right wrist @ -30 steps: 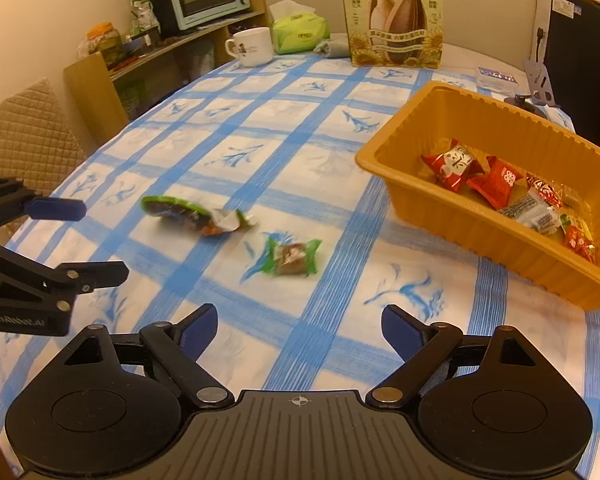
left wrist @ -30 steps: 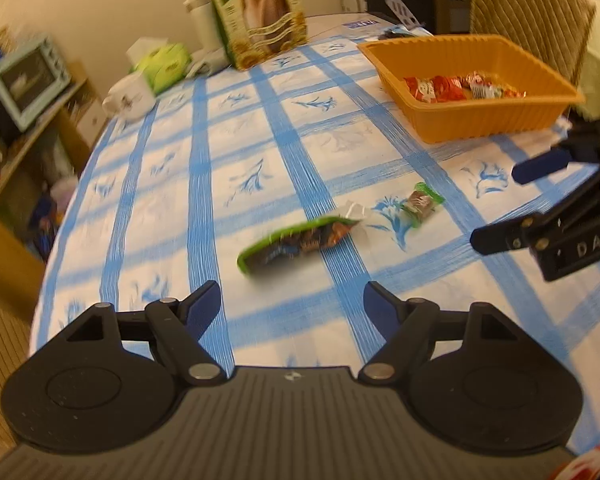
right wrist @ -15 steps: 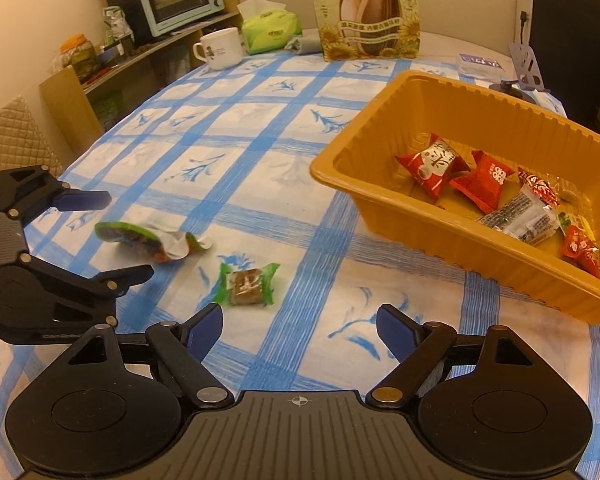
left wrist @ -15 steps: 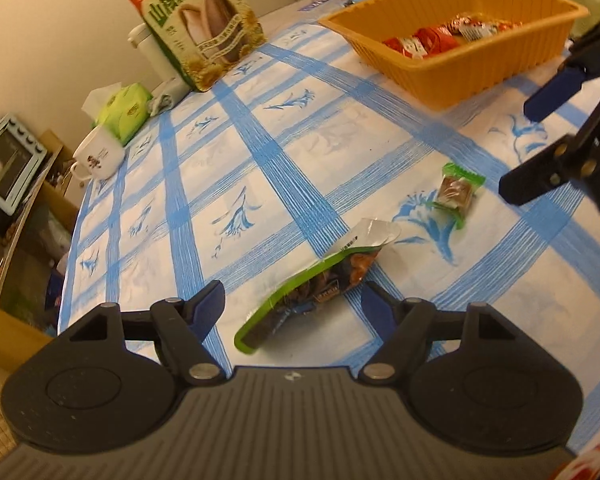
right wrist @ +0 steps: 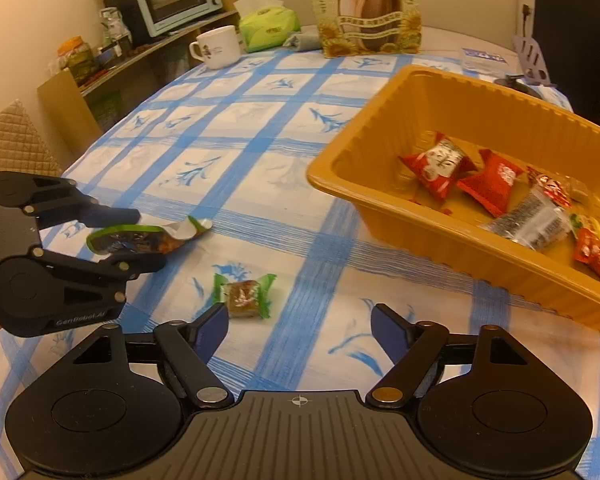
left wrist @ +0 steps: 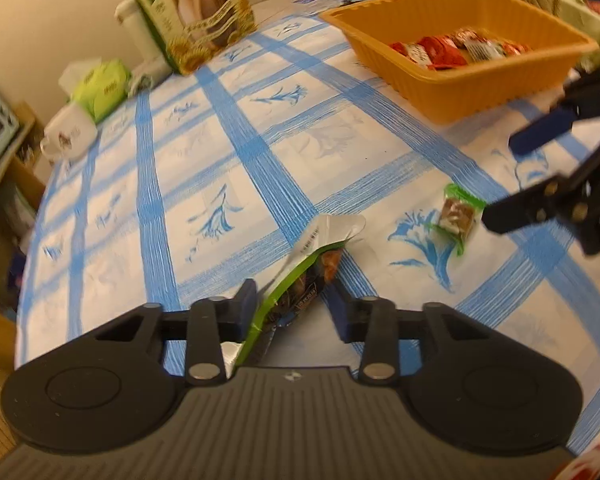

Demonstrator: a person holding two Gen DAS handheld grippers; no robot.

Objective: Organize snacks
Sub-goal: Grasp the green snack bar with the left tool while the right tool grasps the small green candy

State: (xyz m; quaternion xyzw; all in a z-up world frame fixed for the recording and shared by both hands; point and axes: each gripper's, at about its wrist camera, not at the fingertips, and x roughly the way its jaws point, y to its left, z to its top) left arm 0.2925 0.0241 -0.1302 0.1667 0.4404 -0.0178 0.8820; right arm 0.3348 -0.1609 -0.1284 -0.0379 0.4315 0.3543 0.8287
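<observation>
1. Black plastic forms the left gripper (left wrist: 292,308), and the words "GenRobot.AI" are printed on its side in the right wrist view. Its fingers have drawn in on either side of the long green snack packet (left wrist: 300,280), whose torn silver end points away from the tool. Whether both pads press it, I cannot tell.
2. That one long packet lies on the blue-and-white checked tablecloth (right wrist: 236,128), left of the small candy.
3. One small green-wrapped candy (right wrist: 244,294) lies on the cloth just ahead of the right gripper (right wrist: 299,330), closest to its left finger and not between the two. This gripper's fingers are spread wide and carry nothing.
4. One orange basket (right wrist: 384,208) stands to the right, apart from both loose snacks. Inside are about six wrapped pieces, mostly red, with one clear-and-black pack.
5. At the table's far side sit one white mug (right wrist: 216,46), one green tissue pack (right wrist: 268,26) and one sunflower-seed box (right wrist: 364,4) printed with Chinese characters.
</observation>
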